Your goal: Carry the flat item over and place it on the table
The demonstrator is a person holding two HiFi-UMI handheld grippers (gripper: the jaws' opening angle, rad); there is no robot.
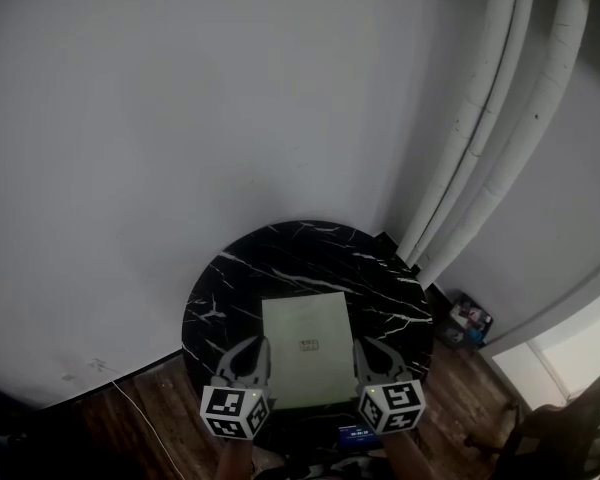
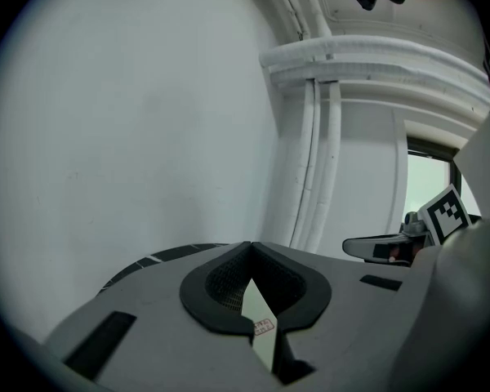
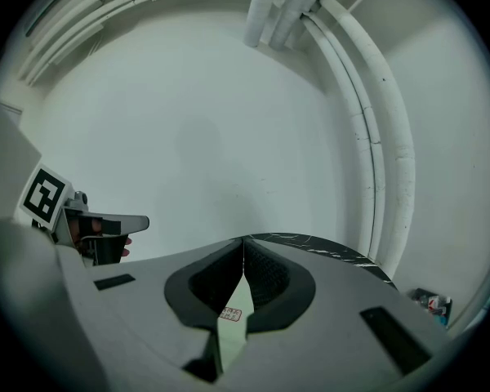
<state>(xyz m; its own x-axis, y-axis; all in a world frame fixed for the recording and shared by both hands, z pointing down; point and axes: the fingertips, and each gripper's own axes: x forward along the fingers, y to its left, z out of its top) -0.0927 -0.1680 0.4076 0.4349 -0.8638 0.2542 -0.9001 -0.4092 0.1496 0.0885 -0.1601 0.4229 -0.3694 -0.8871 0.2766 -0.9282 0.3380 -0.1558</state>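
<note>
A flat pale rectangular item (image 1: pixel 305 348) with a small red-printed label hangs over the round black marble table (image 1: pixel 280 253), seen from the head view. My left gripper (image 1: pixel 261 346) is shut on its left edge. My right gripper (image 1: pixel 360 346) is shut on its right edge. In the left gripper view the item (image 2: pixel 260 323) shows edge-on between the closed jaws of the left gripper (image 2: pixel 250 247). The right gripper view shows the same for the item (image 3: pixel 231 317) and the right gripper (image 3: pixel 243 243). Whether the item touches the tabletop I cannot tell.
A white wall stands behind the table, with white pipes (image 1: pixel 480 118) running up at the right. On the wooden floor lie a small colourful box (image 1: pixel 467 320) and a thin cable (image 1: pixel 140 408). A dark chair (image 1: pixel 570 428) sits at the lower right.
</note>
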